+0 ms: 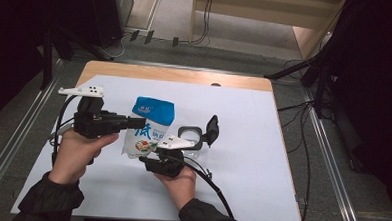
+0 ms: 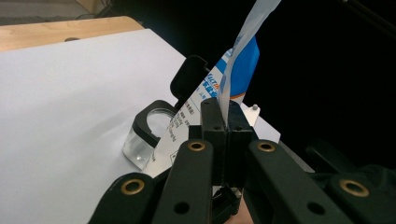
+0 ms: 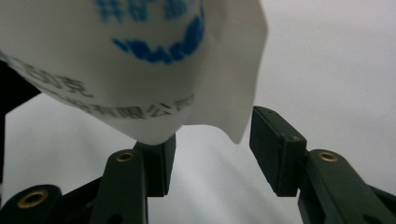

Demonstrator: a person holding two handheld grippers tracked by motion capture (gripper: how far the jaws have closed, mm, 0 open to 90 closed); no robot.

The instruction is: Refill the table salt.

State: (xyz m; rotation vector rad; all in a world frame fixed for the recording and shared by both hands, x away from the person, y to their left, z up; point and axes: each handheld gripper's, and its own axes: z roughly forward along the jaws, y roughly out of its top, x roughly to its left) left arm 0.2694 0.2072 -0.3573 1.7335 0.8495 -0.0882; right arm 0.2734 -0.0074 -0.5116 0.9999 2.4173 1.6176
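Between the two pressed-together jaws of the left gripper (image 2: 226,135), the thin sealed edge of a blue-and-white printed pouch (image 1: 149,128) is pinched, so that the pouch is held above the white table sheet (image 1: 242,142). From that grip the pouch is seen to rise edge-on, its blue top uppermost. Just beyond the left gripper's jaws, and partly behind the pouch, a clear square container with a black hinged lid (image 2: 152,133) is seen standing on the sheet, the lid flipped up.

Below the pouch, the right gripper (image 3: 210,154) is held with its jaws parted; a gap is visible between them. The pouch's lower corner (image 3: 238,116) hangs over that gap, close to the pad on the view's left side, but no pad is seen pressing on it. In the high view the right gripper (image 1: 154,156) is placed at the pouch's bottom end, near the container.
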